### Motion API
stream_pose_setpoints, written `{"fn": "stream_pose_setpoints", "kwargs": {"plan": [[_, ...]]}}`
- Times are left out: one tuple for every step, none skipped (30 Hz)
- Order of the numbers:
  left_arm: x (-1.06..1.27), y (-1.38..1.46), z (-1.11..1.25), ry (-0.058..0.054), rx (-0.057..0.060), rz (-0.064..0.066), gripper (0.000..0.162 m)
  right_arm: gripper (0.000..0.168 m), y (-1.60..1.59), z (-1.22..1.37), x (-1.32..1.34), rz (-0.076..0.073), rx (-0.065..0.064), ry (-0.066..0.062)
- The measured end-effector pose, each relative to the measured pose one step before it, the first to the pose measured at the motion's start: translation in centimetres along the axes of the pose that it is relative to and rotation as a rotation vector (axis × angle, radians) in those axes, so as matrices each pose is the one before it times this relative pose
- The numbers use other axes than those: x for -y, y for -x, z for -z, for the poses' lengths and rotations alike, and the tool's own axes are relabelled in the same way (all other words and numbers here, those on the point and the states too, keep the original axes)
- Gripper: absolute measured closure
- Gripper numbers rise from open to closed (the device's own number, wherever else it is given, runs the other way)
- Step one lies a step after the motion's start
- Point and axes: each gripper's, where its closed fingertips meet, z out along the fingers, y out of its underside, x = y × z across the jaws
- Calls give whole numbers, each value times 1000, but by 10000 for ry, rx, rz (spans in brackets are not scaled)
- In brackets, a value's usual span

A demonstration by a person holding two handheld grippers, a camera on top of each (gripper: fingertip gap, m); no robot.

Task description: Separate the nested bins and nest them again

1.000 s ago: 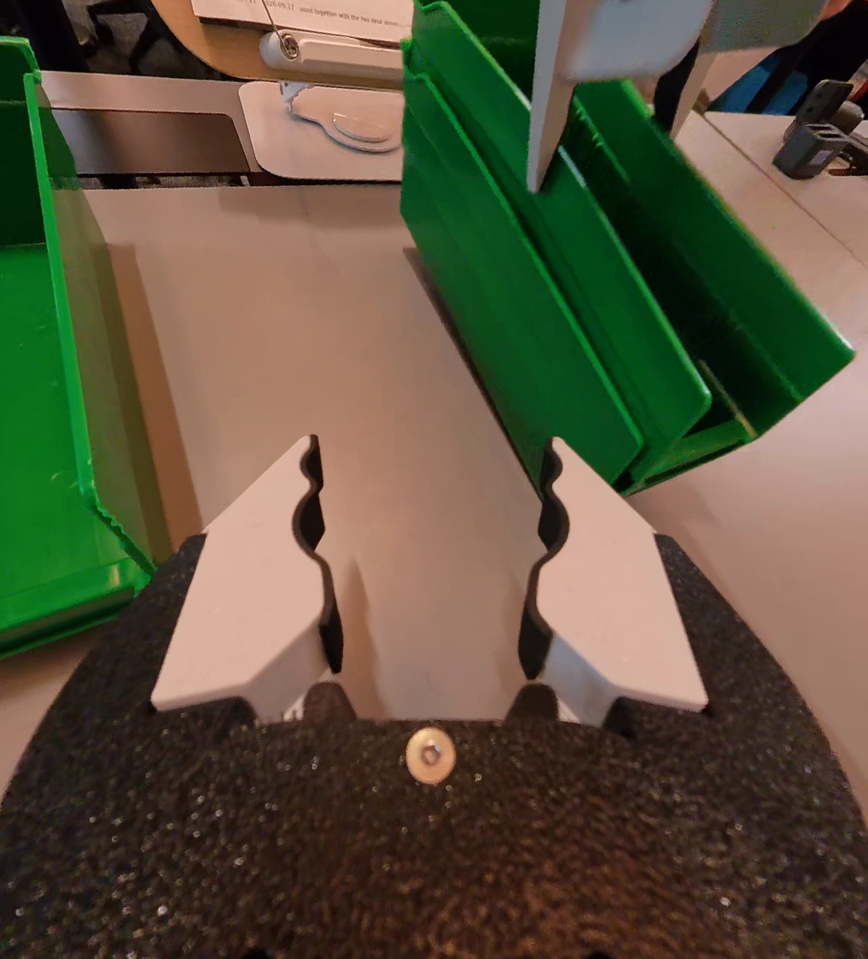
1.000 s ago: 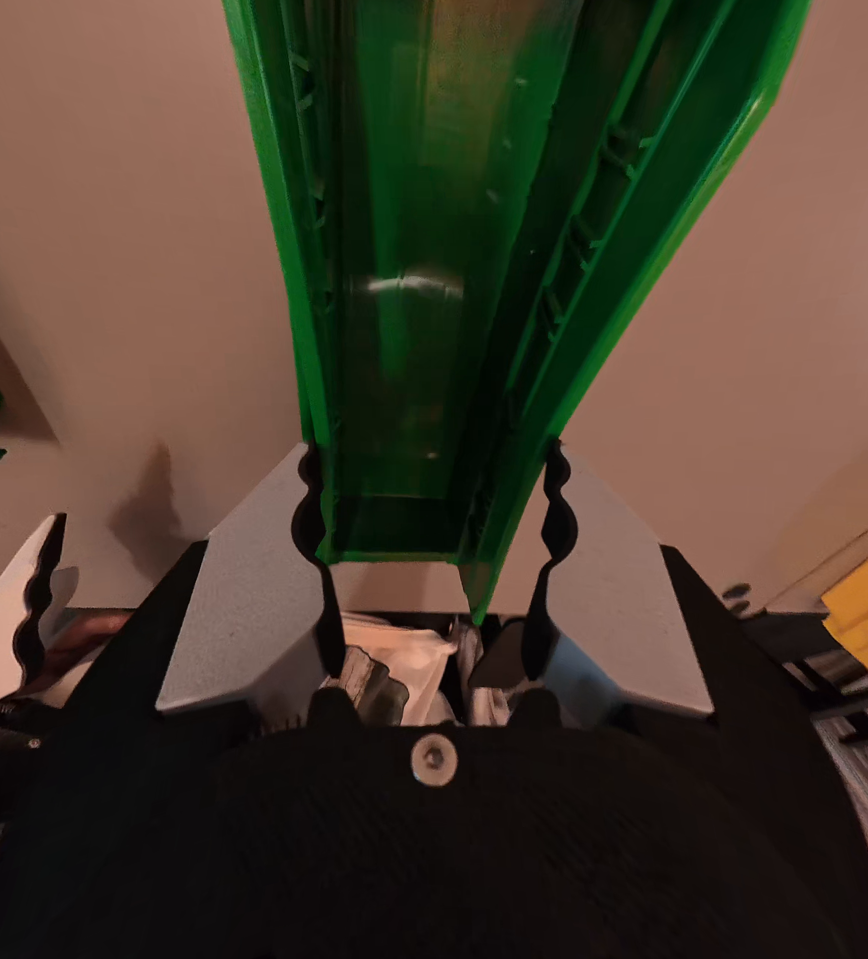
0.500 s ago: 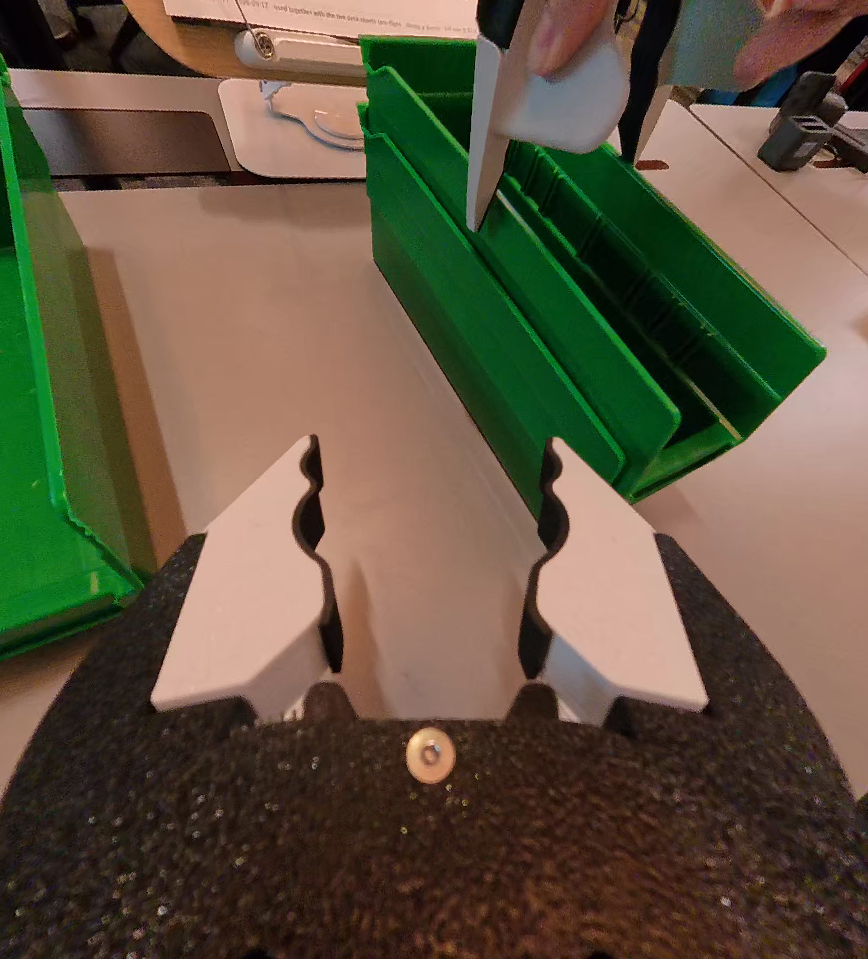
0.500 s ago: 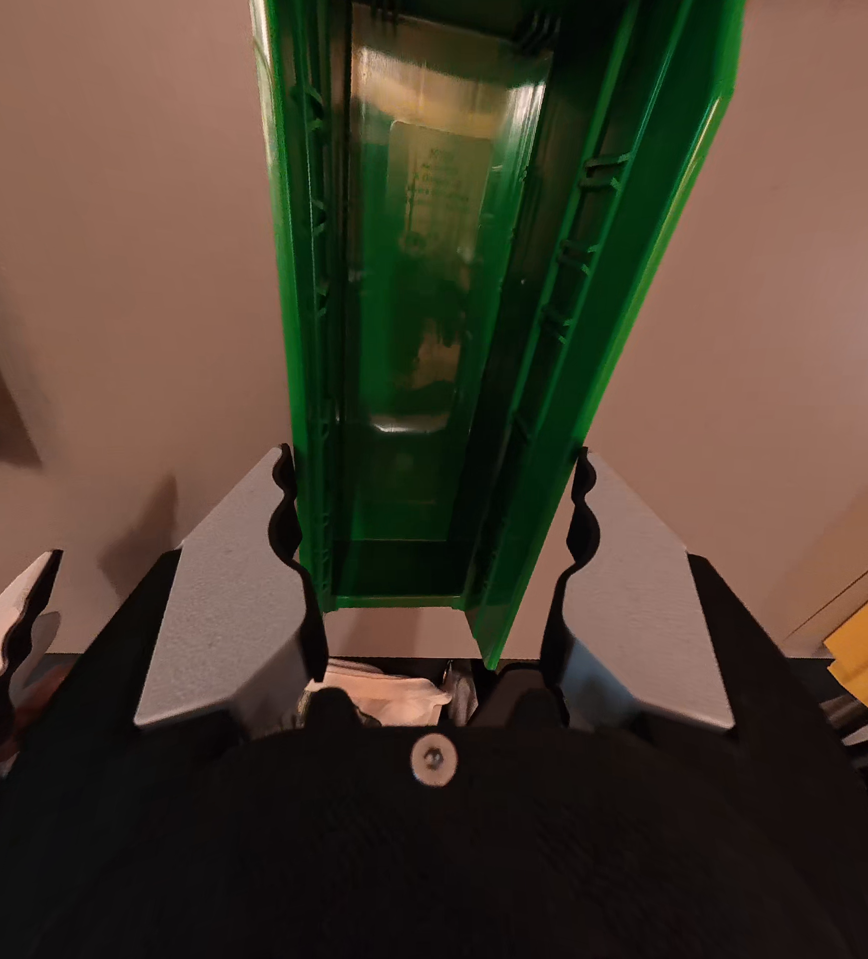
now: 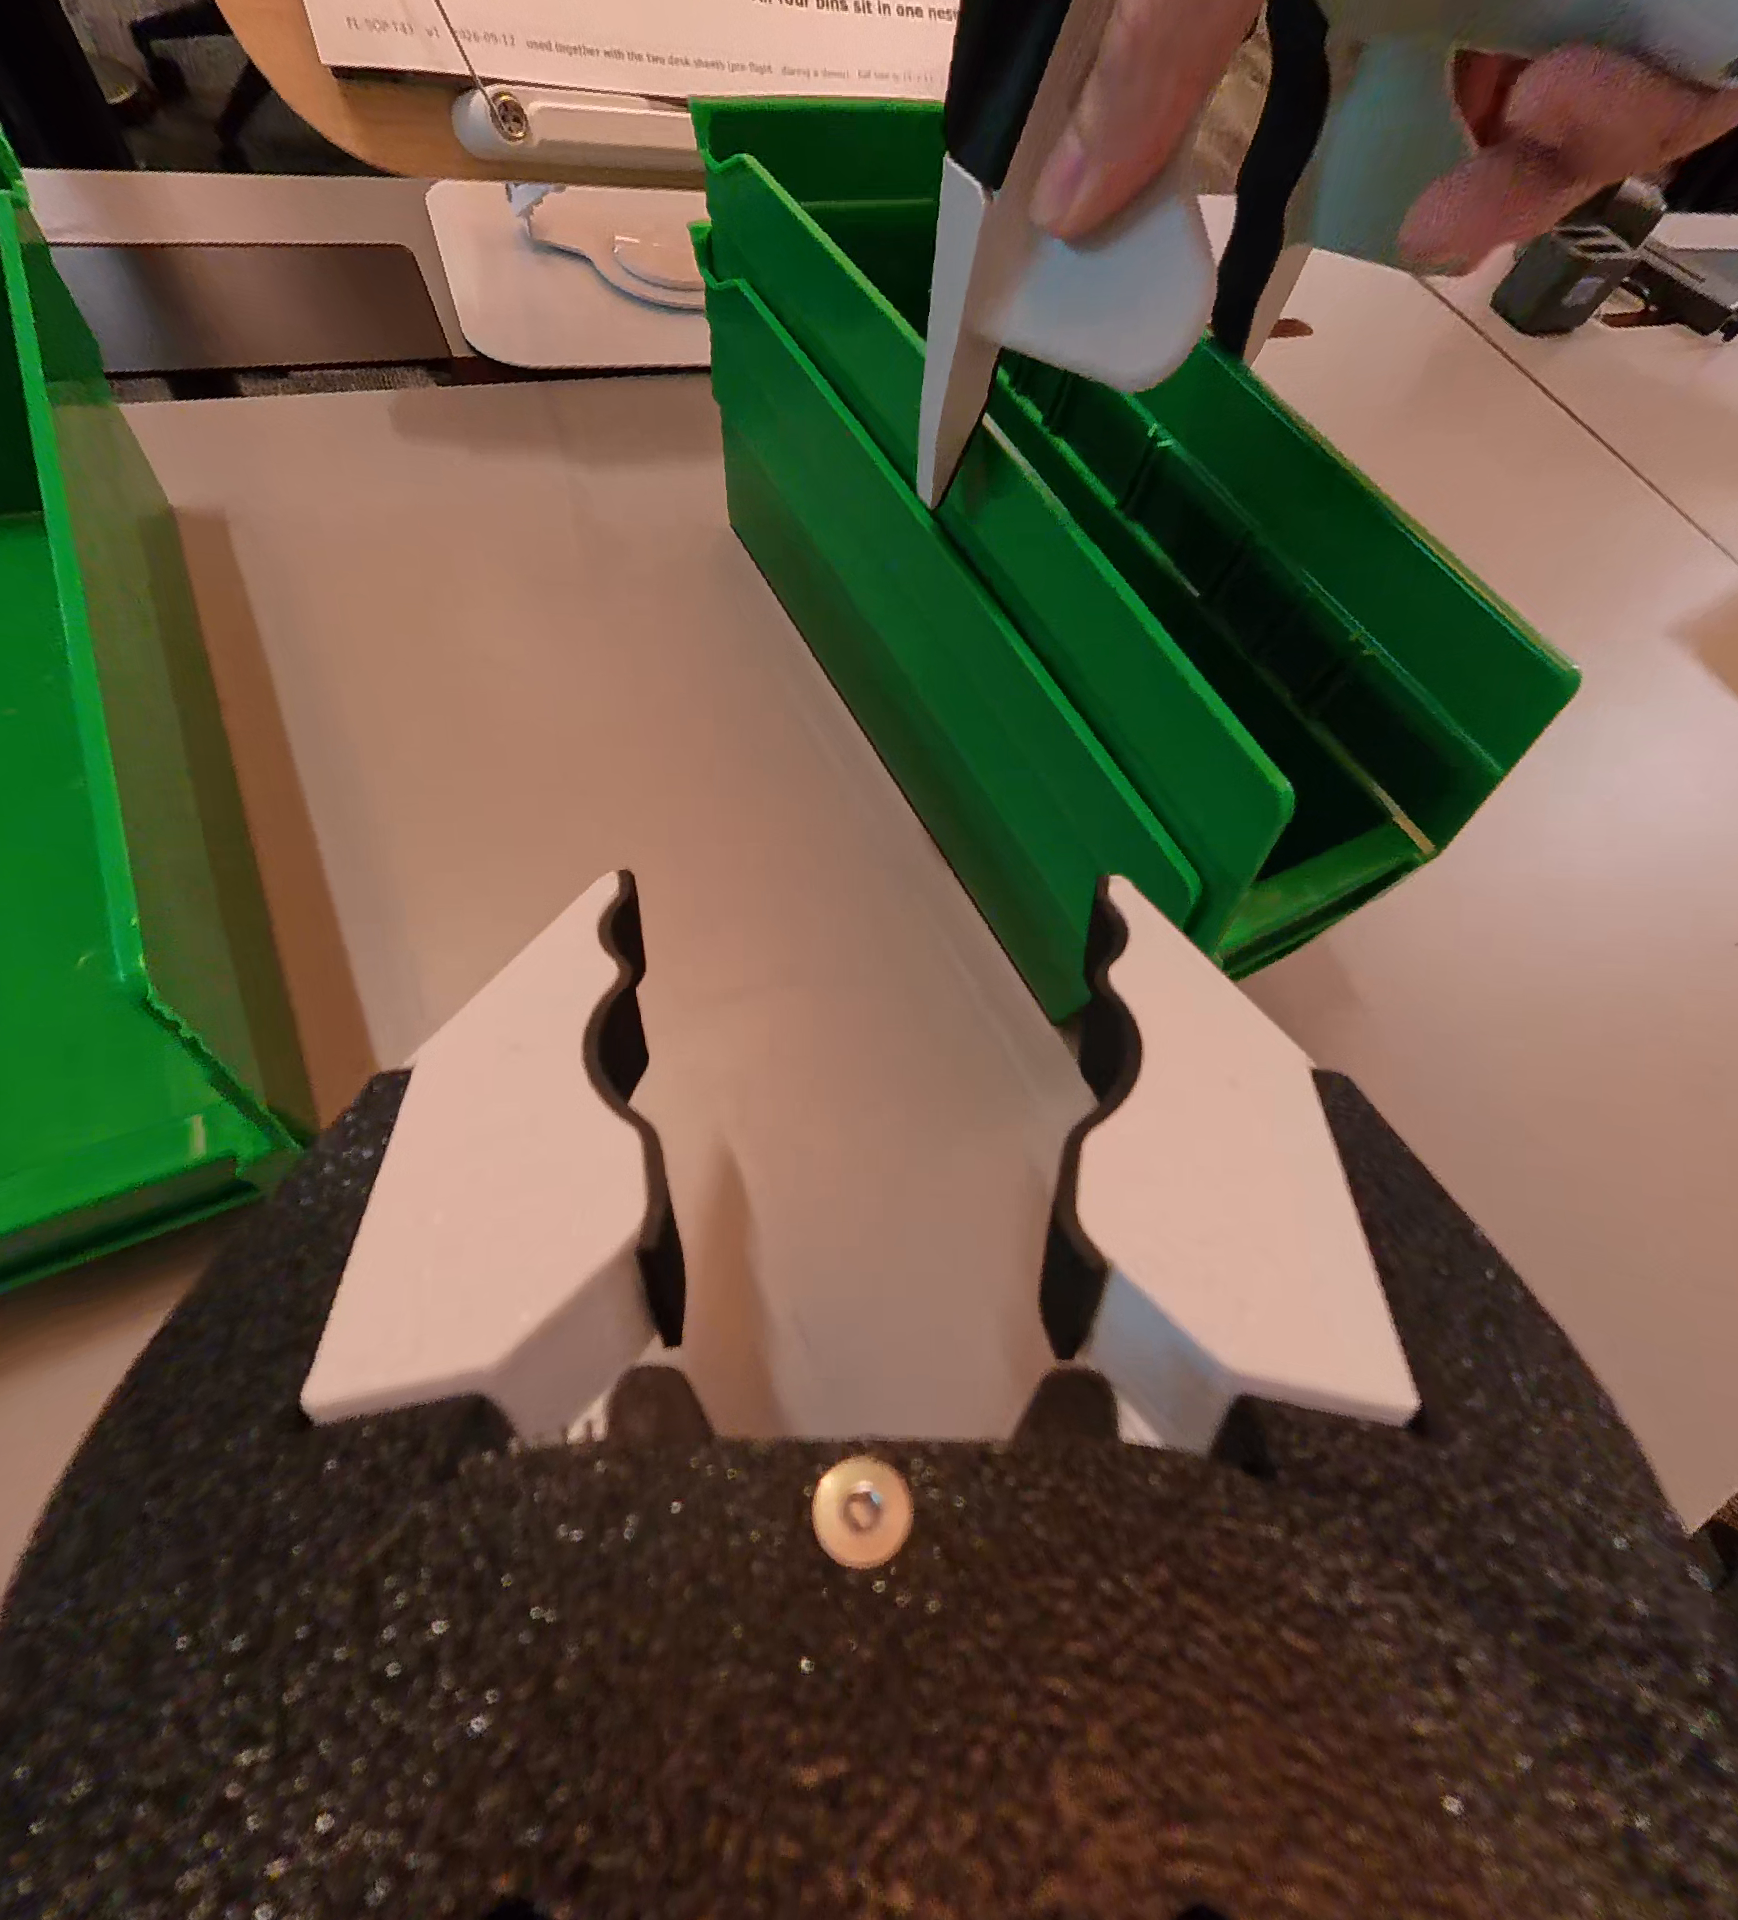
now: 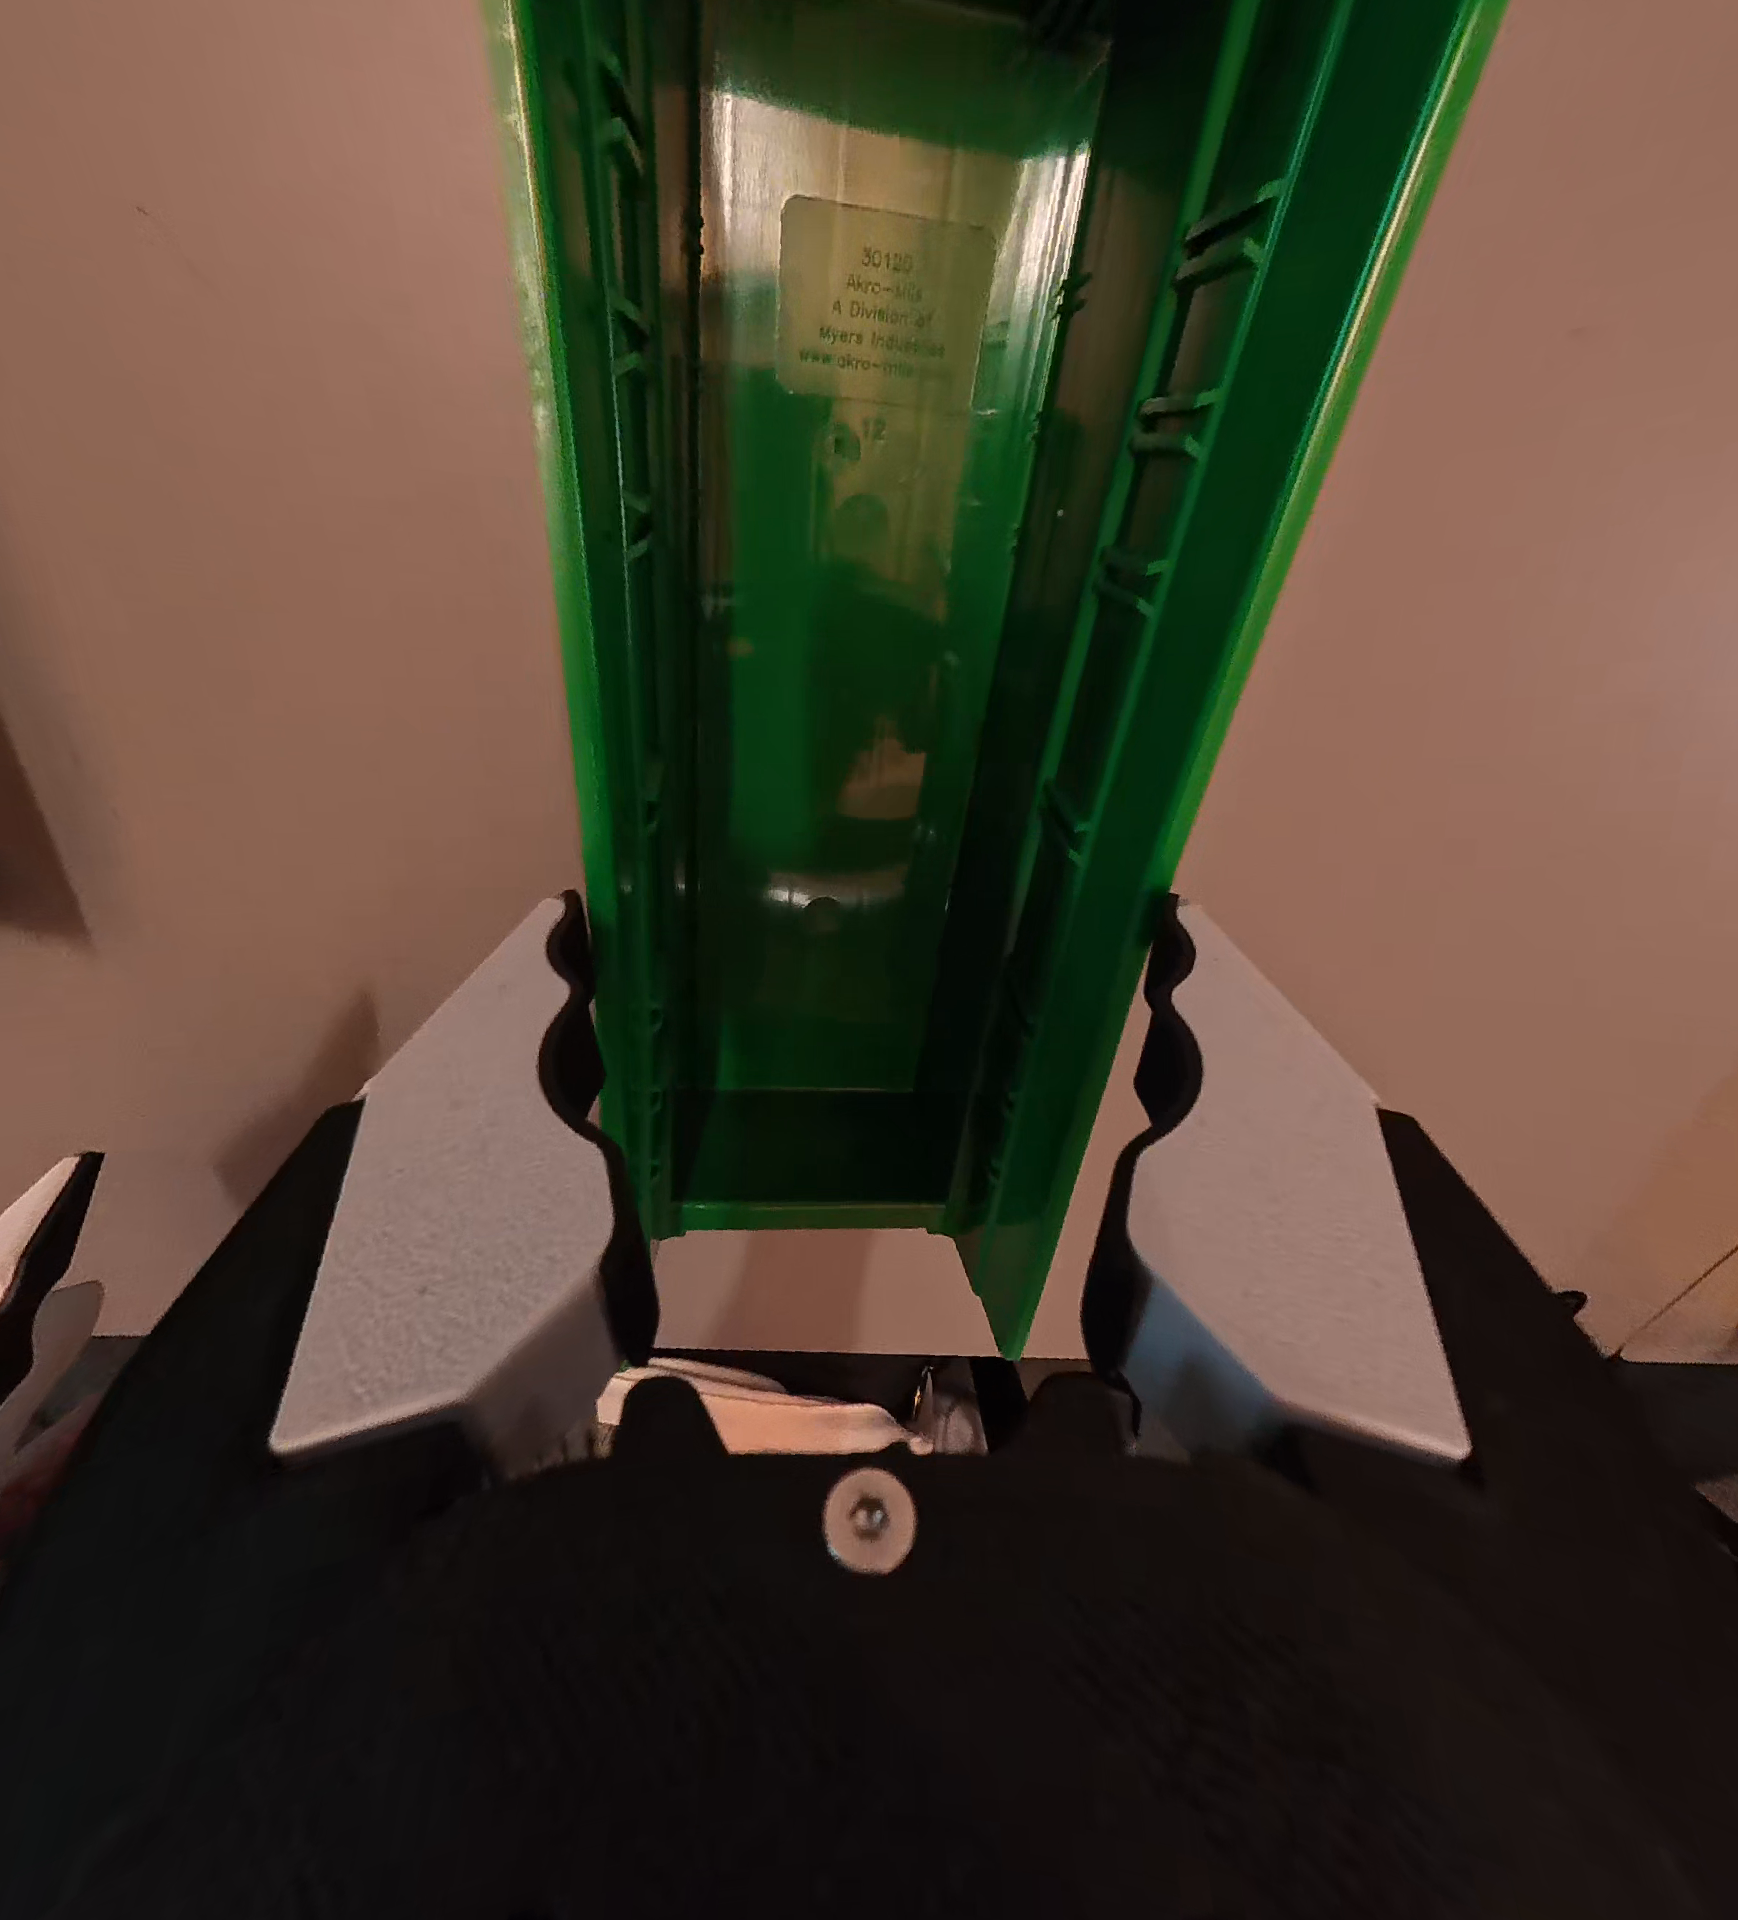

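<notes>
The right gripper stands spread around the near end of the nested bins: left finger at the wall, right finger apart, nothing clamped. The bins' long axis runs straight ahead from it, so it is the nearer tool. The left gripper, wide and empty, hangs just left of the bins; a single bin lies well left of them on the table.

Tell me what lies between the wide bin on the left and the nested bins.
Only bare table between the wide bin and the nested bins, apart from the open left gripper near the camera. The left wrist view shows it.
</notes>
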Motion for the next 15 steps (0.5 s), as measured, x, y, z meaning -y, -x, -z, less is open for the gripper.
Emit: {"fn": "stream_pose_setpoints", "kwargs": {"plan": [[-102,44,68,29,16,-23,78,67,-51,68,-7,-9,-10,17],[-53,85,86,-3,31,-12,78,70,-80,49,-63,-43,-8,82],[-30,84,102,-19,20,5,78,74,-105,68,-27,-50,-14,96],[-39,83,97,-14,3,3,78,77,-123,39,-29,-92,-6,78],[-57,159,68,5,33,-1,79,80,-80,53,-15,-84,29,69],[-78,189,47,18,44,1,79,82,-32,79,1,-103,96,54],[-54,163,46,20,22,13,79,83,-8,153,88,-74,114,-18],[-13,134,50,0,11,32,79,84,-25,194,50,0,62,-1],[42,86,45,-24,5,38,79,85,-96,188,-155,91,-27,109],[77,43,47,-19,-2,35,79,86,-157,177,-290,153,-121,180],[103,-51,45,-25,-20,17,79,87,-191,199,-264,138,-172,163],[141,-111,36,-38,-24,-6,79,88,-187,269,-205,96,-155,137],[133,-123,21,-32,-9,-24,79,88,-196,380,9,11,-110,9],[97,-147,37,-24,-10,-39,79,89,-191,471,190,-40,-69,-108],[80,-151,21,-22,-12,-48,79,89,-175,498,178,-58,-16,-97]]}}
